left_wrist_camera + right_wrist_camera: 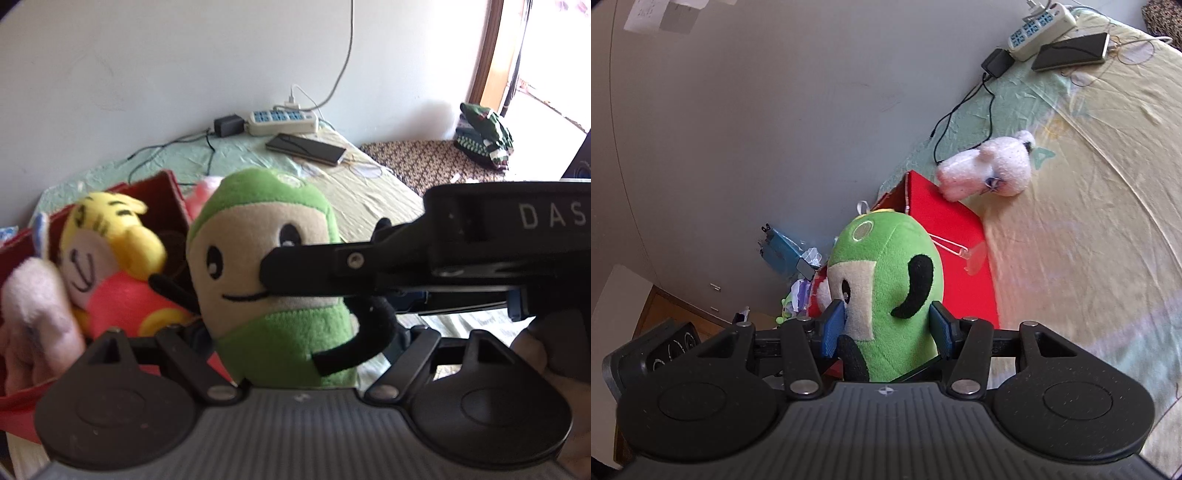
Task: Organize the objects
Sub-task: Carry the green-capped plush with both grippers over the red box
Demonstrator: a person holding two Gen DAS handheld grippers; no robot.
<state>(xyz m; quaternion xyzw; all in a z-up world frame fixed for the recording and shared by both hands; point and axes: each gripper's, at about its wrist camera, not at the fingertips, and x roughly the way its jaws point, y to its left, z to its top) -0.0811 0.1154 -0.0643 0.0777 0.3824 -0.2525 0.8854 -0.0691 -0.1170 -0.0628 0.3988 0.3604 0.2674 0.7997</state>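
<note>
Red box (955, 236) crowded; bedsheet (1089, 206) beyond open

Soft fleece toys, matt black plastic tooling and creased cotton bedding.

We see the green plush toy (273, 280) in short, fuzzy fleece with smooth embroidered eyes and felt-like black arms; the yellow plush toy (110, 254) beside it has the same napped pile, and the pink plush toy (990, 166) looks fluffier, almost woolly. The red box (953, 236) reads as matt fabric-covered board. Our right gripper (886, 328) is matt black plastic with bright metal rivets and ribbed blue rubbery pads (833, 328); the left gripper (280, 332) shares that dull plastic. The bedsheet (1089, 206) is thin, wrinkled cloth. The phone (306, 147) is glossy glass, the power strip (282, 122) smooth cream plastic, the wall (757, 110) flat matt paint.
</note>
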